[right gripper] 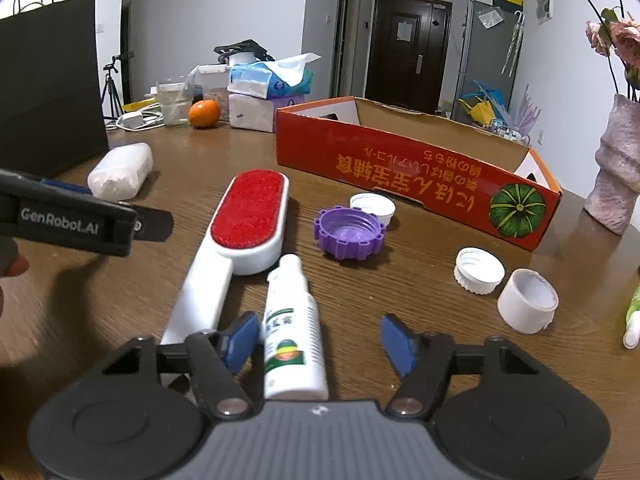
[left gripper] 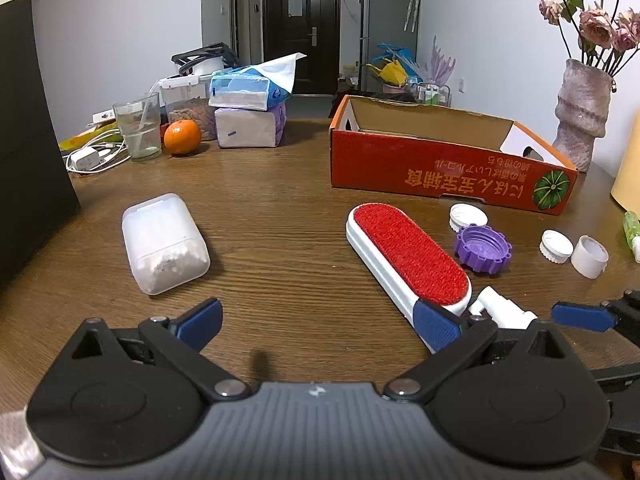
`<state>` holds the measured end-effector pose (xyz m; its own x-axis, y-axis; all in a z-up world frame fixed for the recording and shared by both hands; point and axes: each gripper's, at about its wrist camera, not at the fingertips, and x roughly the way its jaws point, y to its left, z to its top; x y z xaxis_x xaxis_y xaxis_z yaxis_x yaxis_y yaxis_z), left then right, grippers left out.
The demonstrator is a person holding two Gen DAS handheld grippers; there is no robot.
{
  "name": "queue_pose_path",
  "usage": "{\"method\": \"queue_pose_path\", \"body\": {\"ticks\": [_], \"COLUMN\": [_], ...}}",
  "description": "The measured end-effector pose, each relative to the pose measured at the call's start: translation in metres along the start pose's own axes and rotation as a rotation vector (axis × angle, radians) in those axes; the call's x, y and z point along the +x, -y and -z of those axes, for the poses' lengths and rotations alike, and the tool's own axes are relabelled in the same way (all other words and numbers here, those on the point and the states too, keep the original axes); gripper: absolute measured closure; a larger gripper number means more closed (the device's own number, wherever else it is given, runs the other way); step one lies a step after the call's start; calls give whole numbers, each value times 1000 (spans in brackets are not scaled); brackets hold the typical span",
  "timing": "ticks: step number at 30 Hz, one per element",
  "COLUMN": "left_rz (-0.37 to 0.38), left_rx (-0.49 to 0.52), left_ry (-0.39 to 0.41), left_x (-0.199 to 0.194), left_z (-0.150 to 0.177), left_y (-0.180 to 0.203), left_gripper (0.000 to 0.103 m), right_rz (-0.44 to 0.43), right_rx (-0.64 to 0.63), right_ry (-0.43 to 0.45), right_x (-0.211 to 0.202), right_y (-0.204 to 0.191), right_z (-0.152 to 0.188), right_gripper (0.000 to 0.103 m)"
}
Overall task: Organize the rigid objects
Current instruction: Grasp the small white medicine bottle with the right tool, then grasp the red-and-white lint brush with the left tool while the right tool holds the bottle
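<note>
Right gripper (right gripper: 318, 338): your jaws are released around the bottle (right gripper: 294, 330), not pressing.
Risk: the round bottle rolls against the brush (right gripper: 240, 232).
Left gripper (left gripper: 320, 322): released, empty.

Bare table (left gripper: 280, 208) lies between cotton-swab box (left gripper: 165, 245) and lint brush (left gripper: 408, 254).

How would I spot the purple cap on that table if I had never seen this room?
Find the long red cardboard box on the wooden table. Just in front of it lies a lint brush with a red pad; the purple cap sits open side up right beside that. The other caps nearby are white, and only this one has a notched rim.
</note>
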<state>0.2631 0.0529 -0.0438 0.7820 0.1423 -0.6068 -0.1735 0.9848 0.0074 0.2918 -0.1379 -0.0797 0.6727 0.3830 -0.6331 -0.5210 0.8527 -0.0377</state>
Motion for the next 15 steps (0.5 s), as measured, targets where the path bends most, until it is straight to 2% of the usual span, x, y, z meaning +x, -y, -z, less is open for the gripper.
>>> {"method": "queue_pose_path", "body": {"ticks": [2,3,5,15], "left_rz": [1,1,0,-5], "left_rx": [-3,-4,-5,-15], "left_ry": [-2,-2,-4,-25], "left_x": [0,1,1,7], "left_z": [0,0,0,-1], "left_y": [0,0,0,-1], "left_gripper": [0,0,0,0], "right_rz": [-13,-25,-49,0], "right_rx": [5,7,11,51], "right_ry": [1,1,3,47], "right_x": [0,-1,-3,-10], "right_y": [0,-1,-3,-1], "right_z": [0,0,1,1], "right_gripper": [49,60,72,77]}}
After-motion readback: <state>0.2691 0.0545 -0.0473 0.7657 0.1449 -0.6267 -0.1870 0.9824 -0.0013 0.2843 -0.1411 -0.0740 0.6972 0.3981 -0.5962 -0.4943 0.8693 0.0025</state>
